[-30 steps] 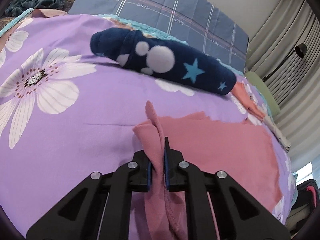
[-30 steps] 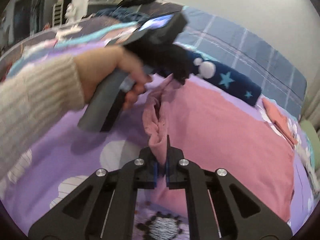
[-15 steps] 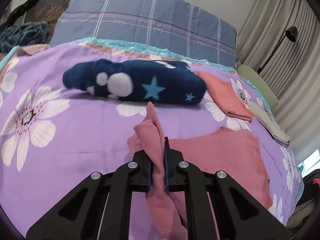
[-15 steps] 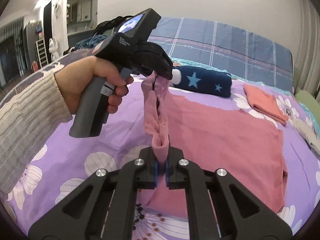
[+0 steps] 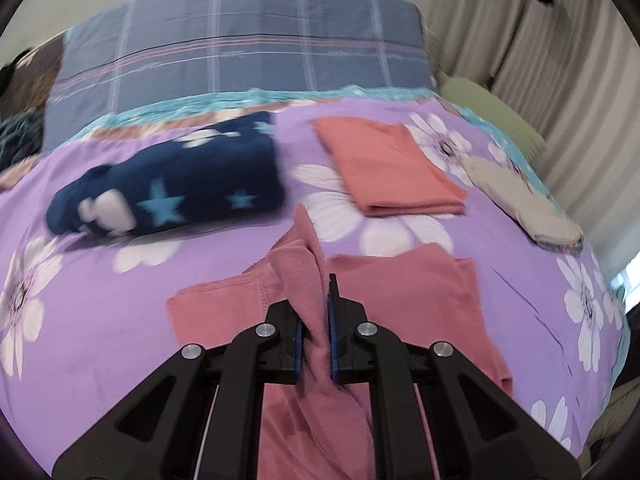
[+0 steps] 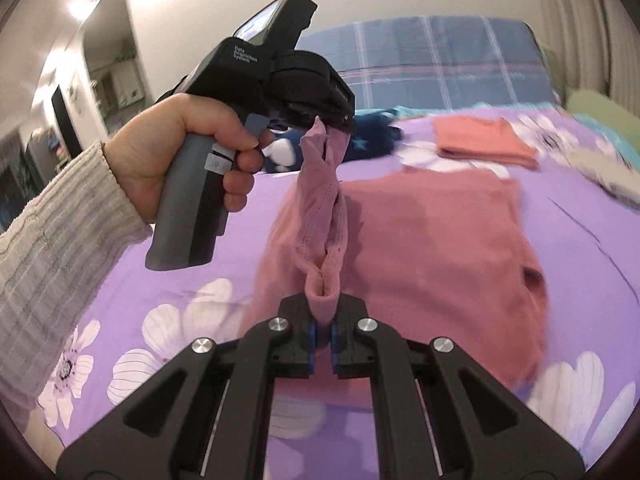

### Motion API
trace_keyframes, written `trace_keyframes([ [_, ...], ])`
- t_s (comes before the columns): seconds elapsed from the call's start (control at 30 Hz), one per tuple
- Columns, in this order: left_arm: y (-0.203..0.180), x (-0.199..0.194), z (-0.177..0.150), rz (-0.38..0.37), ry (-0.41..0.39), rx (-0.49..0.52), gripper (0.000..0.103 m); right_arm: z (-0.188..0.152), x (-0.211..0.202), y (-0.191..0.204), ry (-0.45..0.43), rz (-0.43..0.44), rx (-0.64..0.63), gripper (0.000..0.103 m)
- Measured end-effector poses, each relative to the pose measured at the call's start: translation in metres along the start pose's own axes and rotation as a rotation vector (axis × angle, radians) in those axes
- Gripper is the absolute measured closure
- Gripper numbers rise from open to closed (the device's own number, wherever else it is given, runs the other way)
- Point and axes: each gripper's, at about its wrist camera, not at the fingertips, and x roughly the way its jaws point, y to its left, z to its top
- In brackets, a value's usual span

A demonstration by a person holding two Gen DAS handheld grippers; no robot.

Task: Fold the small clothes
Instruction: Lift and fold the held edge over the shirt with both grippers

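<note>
A pink garment (image 6: 440, 240) lies partly on the purple flowered bedspread (image 6: 200, 280), with one edge lifted. My left gripper (image 5: 314, 316) is shut on a bunched corner of the pink garment (image 5: 400, 304). It also shows in the right wrist view (image 6: 324, 128), held in a hand, with the cloth hanging from it. My right gripper (image 6: 323, 320) is shut on another corner of the same edge. The edge hangs stretched between the two grippers, above the bed.
A rolled navy blanket with stars (image 5: 172, 184) lies at the back left. A folded salmon cloth (image 5: 384, 168) and a pale folded item (image 5: 520, 196) lie at the back right. A plaid pillow (image 5: 240, 52) stands behind. Curtains (image 5: 560, 60) hang on the right.
Both grippers have risen and moved toward the right side of the bed, carrying the held edge over the garment. The folded salmon cloth has come into fuller view.
</note>
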Motion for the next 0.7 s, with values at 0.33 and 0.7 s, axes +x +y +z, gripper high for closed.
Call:
trace_keyframes([
  [0.33,-0.101,0.053,0.009,0.016,0.083,0.142,0.094,-0.020,-0.023,-0.094,-0.018,-0.056,0.203,0.098],
  [0.7,-0.156,0.092,-0.007,0.109,0.099,0.314,0.062,-0.050,-0.011,-0.149,0.056,0.071,0.389,0.095],
])
